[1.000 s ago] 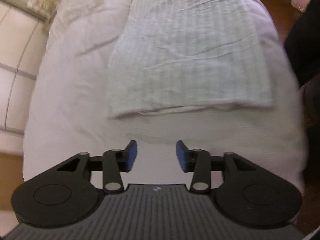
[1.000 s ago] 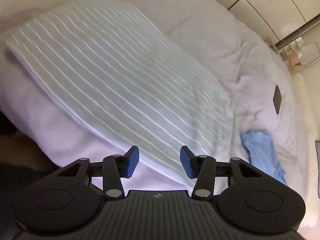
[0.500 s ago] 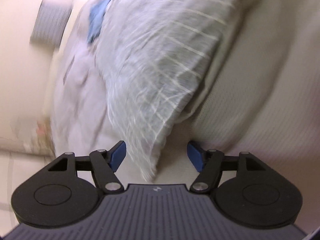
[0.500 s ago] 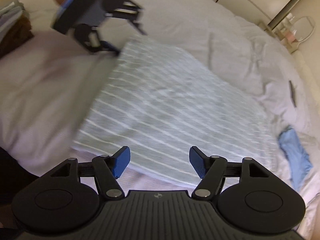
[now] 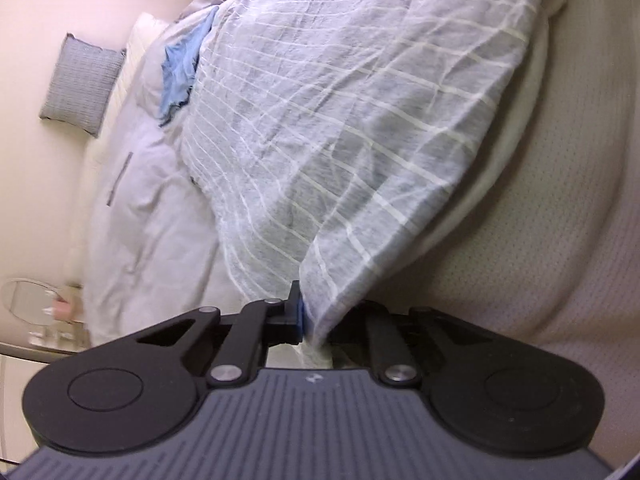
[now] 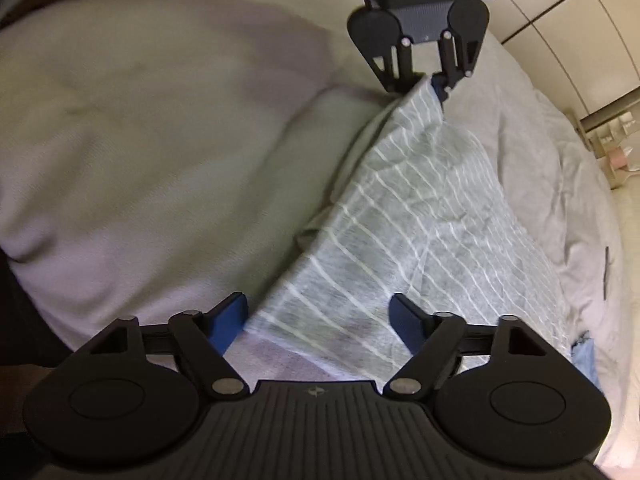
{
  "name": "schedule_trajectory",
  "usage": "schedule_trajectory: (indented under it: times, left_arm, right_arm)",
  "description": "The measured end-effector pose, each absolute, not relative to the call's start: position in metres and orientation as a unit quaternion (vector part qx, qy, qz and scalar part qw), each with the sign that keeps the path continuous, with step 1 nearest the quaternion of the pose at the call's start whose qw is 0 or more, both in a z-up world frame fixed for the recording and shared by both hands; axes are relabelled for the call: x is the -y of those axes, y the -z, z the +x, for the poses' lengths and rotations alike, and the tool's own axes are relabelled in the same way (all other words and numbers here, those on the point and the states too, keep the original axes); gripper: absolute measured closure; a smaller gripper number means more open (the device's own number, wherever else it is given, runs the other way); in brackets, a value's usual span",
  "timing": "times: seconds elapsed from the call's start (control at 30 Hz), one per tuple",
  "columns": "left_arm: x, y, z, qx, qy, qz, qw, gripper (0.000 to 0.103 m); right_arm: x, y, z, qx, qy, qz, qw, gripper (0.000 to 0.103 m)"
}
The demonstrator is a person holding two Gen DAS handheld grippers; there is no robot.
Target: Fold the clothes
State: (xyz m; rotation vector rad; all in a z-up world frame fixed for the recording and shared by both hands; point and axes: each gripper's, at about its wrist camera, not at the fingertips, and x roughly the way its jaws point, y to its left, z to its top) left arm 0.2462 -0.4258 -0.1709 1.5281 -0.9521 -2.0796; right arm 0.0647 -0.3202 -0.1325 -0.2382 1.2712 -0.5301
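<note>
- The left tongs [image 5: 310, 316] are now clamped on a corner of the striped garment [image 5: 340, 120]; a second ago they hung apart above its near hem, and half a second ago they were spread around that corner.
- In the right wrist view those left tongs [image 6: 430, 84] pinch the far corner, and the cloth there is drawn up into a small peak off the bed [image 6: 140, 120].
- The right tongs [image 6: 320, 320] stand wide apart, one finger at either side of the garment's other corner at the bed's near edge. Nothing is gripped between them; they have come in closer to this corner over the last second.
- The striped garment [image 6: 420, 232] lies spread and wrinkled over the duvet, along the bed's edge, one border tucked slightly under.
- A blue garment [image 5: 178, 68] lies crumpled further up the bed, near the pillows, touching the striped one's far end.
- Judgement: with one corner held and the other framed, a two-corner pick-up for a fold seems to be in hand; the right tongs would need to close on cloth first.
</note>
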Motion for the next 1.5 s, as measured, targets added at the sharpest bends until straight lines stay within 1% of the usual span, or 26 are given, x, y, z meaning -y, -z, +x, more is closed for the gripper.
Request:
schedule_trajectory:
  times: [0.03, 0.07, 0.1, 0.13, 0.17, 0.3, 0.5, 0.63, 0.73, 0.83, 0.93, 1.07, 1.13, 1.2, 1.23, 1.27, 1.3, 1.33, 1.37, 1.43, 1.5]
  left_arm:
    - [0.427, 0.169, 0.247, 0.334, 0.744, 0.546, 0.191, 0.095]
    - [0.428, 0.167, 0.248, 0.329, 0.746, 0.548, 0.188, 0.095]
    - [0.428, 0.165, 0.247, 0.326, 0.747, 0.550, 0.183, 0.095]
    - [0.429, 0.164, 0.247, 0.325, 0.746, 0.552, 0.180, 0.095]
    - [0.429, 0.162, 0.248, 0.320, 0.745, 0.557, 0.177, 0.096]
    - [0.433, 0.148, 0.244, 0.308, 0.737, 0.578, 0.164, 0.097]
    - [0.466, 0.084, 0.217, 0.290, 0.744, 0.578, 0.167, 0.097]
    - [0.509, 0.047, 0.172, 0.288, 0.745, 0.579, 0.164, 0.097]
    - [0.549, 0.034, 0.125, 0.289, 0.736, 0.593, 0.152, 0.097]
    - [0.592, 0.030, 0.071, 0.285, 0.730, 0.606, 0.139, 0.097]
    - [0.632, 0.039, 0.018, 0.279, 0.729, 0.614, 0.119, 0.097]
    - [0.688, 0.071, -0.043, 0.271, 0.720, 0.634, 0.081, 0.097]
    - [0.712, 0.088, -0.067, 0.259, 0.718, 0.643, 0.064, 0.097]
    - [0.730, 0.105, -0.085, 0.247, 0.717, 0.650, 0.052, 0.094]
    - [0.737, 0.111, -0.091, 0.238, 0.718, 0.651, 0.052, 0.090]
    - [0.745, 0.115, -0.095, 0.225, 0.722, 0.652, 0.059, 0.088]
    - [0.754, 0.117, -0.098, 0.204, 0.729, 0.649, 0.076, 0.081]
    - [0.763, 0.115, -0.099, 0.179, 0.738, 0.644, 0.097, 0.073]
    - [0.774, 0.112, -0.096, 0.143, 0.747, 0.637, 0.125, 0.070]
    - [0.793, 0.100, -0.083, 0.074, 0.759, 0.619, 0.188, 0.070]
    - [0.804, 0.089, -0.064, 0.023, 0.760, 0.600, 0.250, 0.069]
  right_arm:
    - [0.322, 0.133, 0.064, -0.584, 0.247, -0.109, 0.765, 0.038]
    - [0.324, 0.133, 0.062, -0.583, 0.248, -0.104, 0.767, 0.052]
    - [0.329, 0.128, 0.059, -0.577, 0.242, -0.082, 0.775, 0.062]
    - [0.333, 0.123, 0.054, -0.571, 0.239, -0.061, 0.783, 0.090]
    - [0.338, 0.116, 0.050, -0.562, 0.240, -0.045, 0.790, 0.093]
    - [0.355, 0.079, 0.029, -0.522, 0.251, 0.008, 0.815, 0.094]
    - [0.396, 0.016, -0.022, -0.450, 0.302, 0.096, 0.835, 0.094]
    - [0.435, -0.015, -0.069, -0.401, 0.360, 0.152, 0.829, 0.094]
    - [0.468, -0.024, -0.113, -0.371, 0.394, 0.182, 0.821, 0.094]
    - [0.503, -0.014, -0.160, -0.338, 0.423, 0.236, 0.807, 0.094]
    - [0.541, 0.007, -0.207, -0.304, 0.439, 0.306, 0.788, 0.094]
    - [0.585, 0.047, -0.262, -0.266, 0.450, 0.399, 0.753, 0.094]
    - [0.600, 0.064, -0.280, -0.260, 0.455, 0.421, 0.740, 0.094]
    - [0.604, 0.074, -0.289, -0.264, 0.459, 0.436, 0.727, 0.093]
    - [0.606, 0.079, -0.293, -0.265, 0.461, 0.444, 0.721, 0.092]
    - [0.608, 0.085, -0.298, -0.267, 0.463, 0.452, 0.714, 0.088]
    - [0.610, 0.090, -0.302, -0.268, 0.465, 0.459, 0.708, 0.085]
    - [0.612, 0.095, -0.306, -0.269, 0.467, 0.467, 0.701, 0.077]
    - [0.614, 0.100, -0.311, -0.271, 0.469, 0.474, 0.694, 0.069]
    - [0.612, 0.102, -0.320, -0.263, 0.481, 0.484, 0.682, 0.061]
    - [0.609, 0.096, -0.326, -0.255, 0.493, 0.485, 0.676, 0.061]
